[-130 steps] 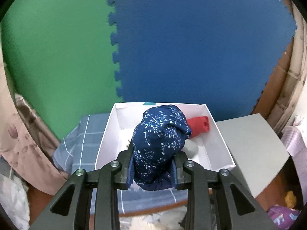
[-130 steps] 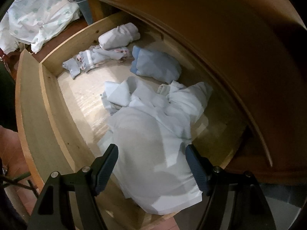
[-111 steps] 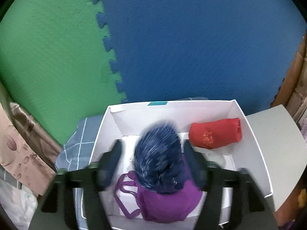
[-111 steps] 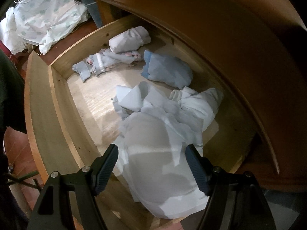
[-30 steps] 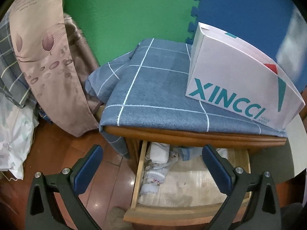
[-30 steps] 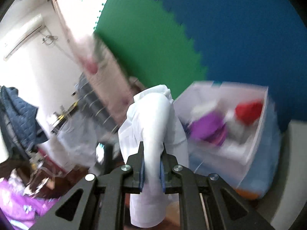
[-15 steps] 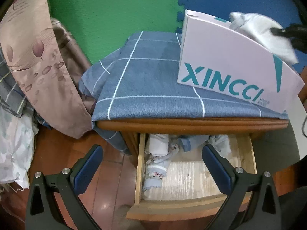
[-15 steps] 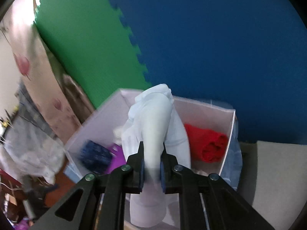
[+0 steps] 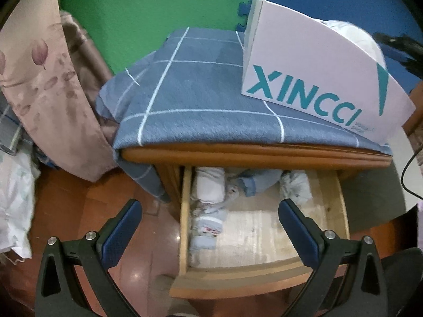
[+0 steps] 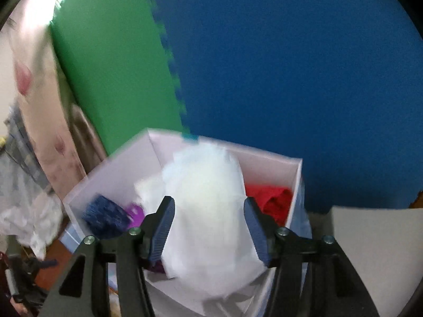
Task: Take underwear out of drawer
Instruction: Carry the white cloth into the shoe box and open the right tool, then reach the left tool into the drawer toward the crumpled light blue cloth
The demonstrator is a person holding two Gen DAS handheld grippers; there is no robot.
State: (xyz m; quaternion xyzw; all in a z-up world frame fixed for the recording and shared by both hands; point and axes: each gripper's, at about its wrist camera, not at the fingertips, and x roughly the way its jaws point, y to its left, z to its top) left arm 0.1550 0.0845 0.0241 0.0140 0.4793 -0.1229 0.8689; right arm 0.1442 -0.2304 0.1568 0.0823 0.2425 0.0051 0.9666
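Right claw (image 10: 208, 227), jaws just opened and clear of the white underwear (image 10: 206, 211) dropping into the white box (image 9: 304, 79); left claw (image 9: 208, 227) wide above the drawer (image 9: 261, 237), where soft, light bundles suit a mid-fold pinch.

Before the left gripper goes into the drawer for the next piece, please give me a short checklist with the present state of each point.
1. Left gripper open and empty: ok.
2. Drawer pulled out, clothes within view: ok.
3. Right gripper jaws have just been opening; white garment between them, not pinched: ok.
4. White garment fully settled in box: cannot tell, picture is blurred.
5. Right gripper away from drawer: ok, it is up by the box.
6. Which drawer pieces are underwear: cannot tell.
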